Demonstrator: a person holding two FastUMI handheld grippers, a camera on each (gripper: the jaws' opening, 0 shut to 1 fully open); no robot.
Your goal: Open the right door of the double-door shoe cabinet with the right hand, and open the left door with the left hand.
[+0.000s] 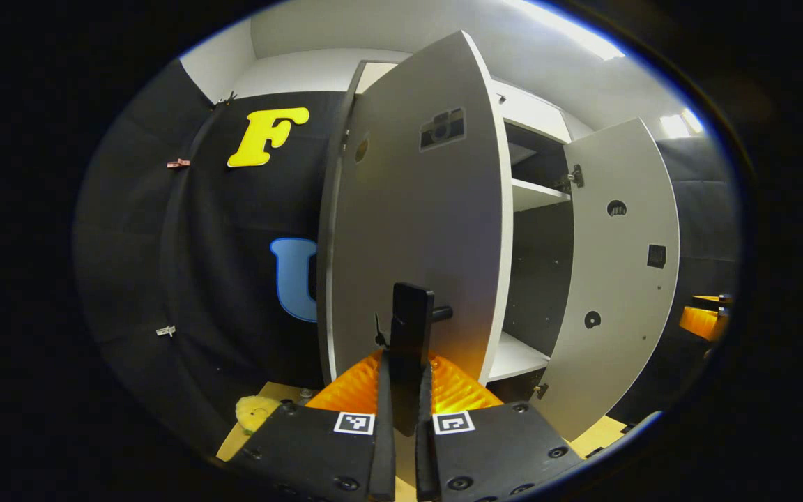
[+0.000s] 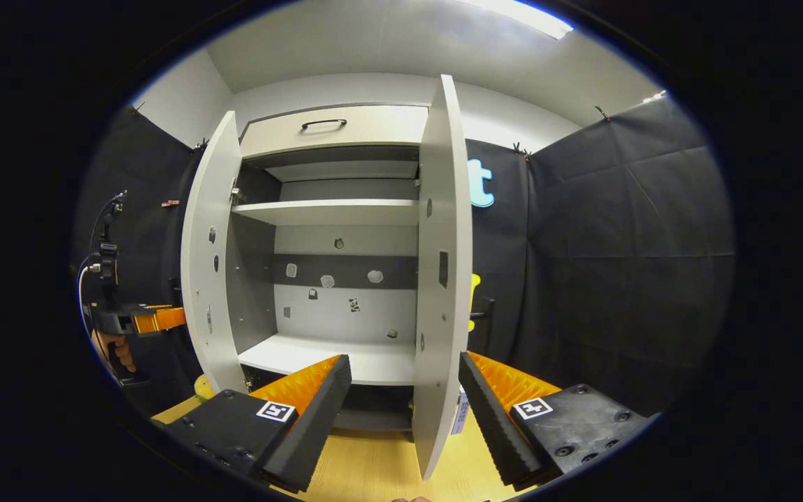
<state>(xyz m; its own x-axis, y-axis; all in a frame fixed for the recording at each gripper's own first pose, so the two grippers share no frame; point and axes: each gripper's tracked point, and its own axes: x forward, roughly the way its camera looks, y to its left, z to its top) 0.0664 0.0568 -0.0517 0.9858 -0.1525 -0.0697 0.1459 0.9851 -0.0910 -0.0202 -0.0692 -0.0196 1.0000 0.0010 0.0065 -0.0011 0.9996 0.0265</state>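
Observation:
The pale grey shoe cabinet stands with both doors swung open. In the left gripper view the left door is close in front, and my left gripper is shut on its black bar handle. The right door hangs open farther right. In the right gripper view my right gripper is open, its fingers straddling the free edge of the right door without touching it. That door's handle shows just beyond it. The left door stands open at the left, with the left gripper in a hand beside it.
Inside the cabinet are an upper shelf and a bottom shelf. A drawer with a dark handle sits above the doors. A yellow soft object lies on the wooden floor near the cabinet's left foot. Black cloth walls close in on both sides.

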